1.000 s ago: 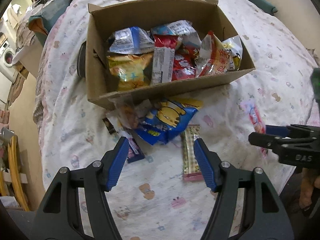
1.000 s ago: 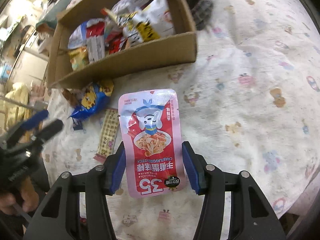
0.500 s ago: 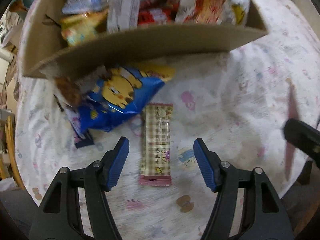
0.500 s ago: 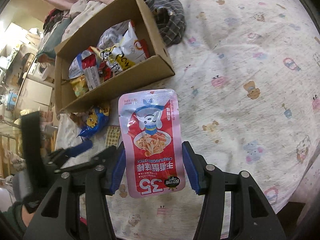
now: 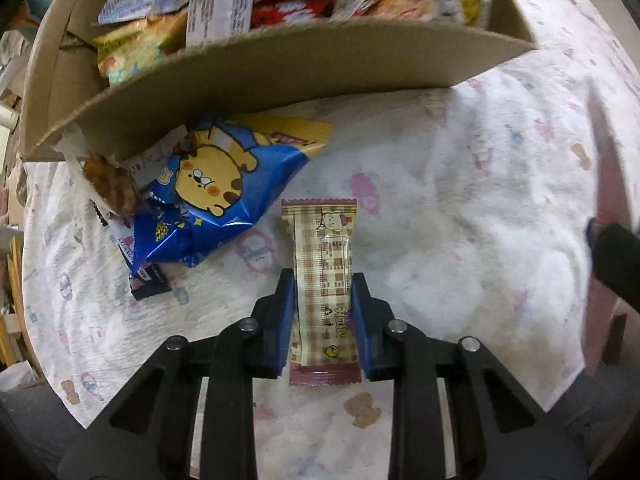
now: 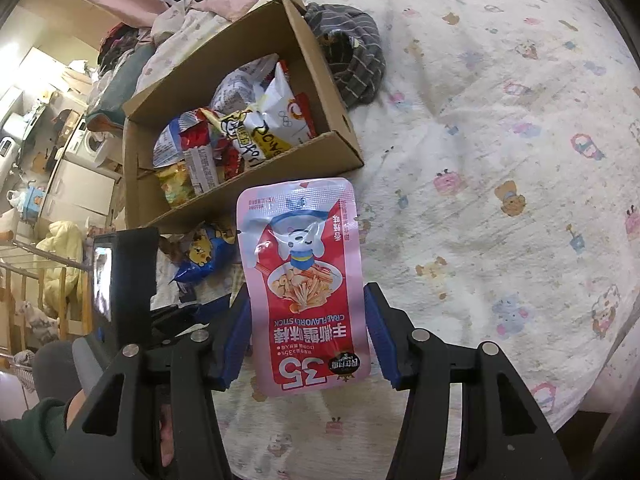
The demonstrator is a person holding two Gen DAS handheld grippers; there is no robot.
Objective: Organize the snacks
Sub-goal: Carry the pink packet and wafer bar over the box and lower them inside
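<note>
A beige checked snack bar [image 5: 320, 240] lies on the printed bed sheet [image 5: 460, 200], just in front of the cardboard box [image 5: 280, 68] of snacks. My left gripper [image 5: 323, 280] points straight down over the bar's lower half. Its jaws are closing and the blue pads touch both long edges. My right gripper [image 6: 306, 292] is shut on a pink crab-stick pouch [image 6: 300, 264] and holds it up over the bed, near the box [image 6: 256, 184]. The box holds several packets.
A blue cartoon-dog bag [image 5: 208, 200], a brown snack packet [image 5: 110, 188] and a small dark packet [image 5: 148, 280] lie at the box's front left corner. A grey striped garment [image 6: 352, 60] sits behind the box. Furniture and laundry crowd the room's left side.
My left gripper came down over the checked bar, then its jaws narrowed onto the bar's sides. The right gripper lifted slightly with the pink pouch still in it.
</note>
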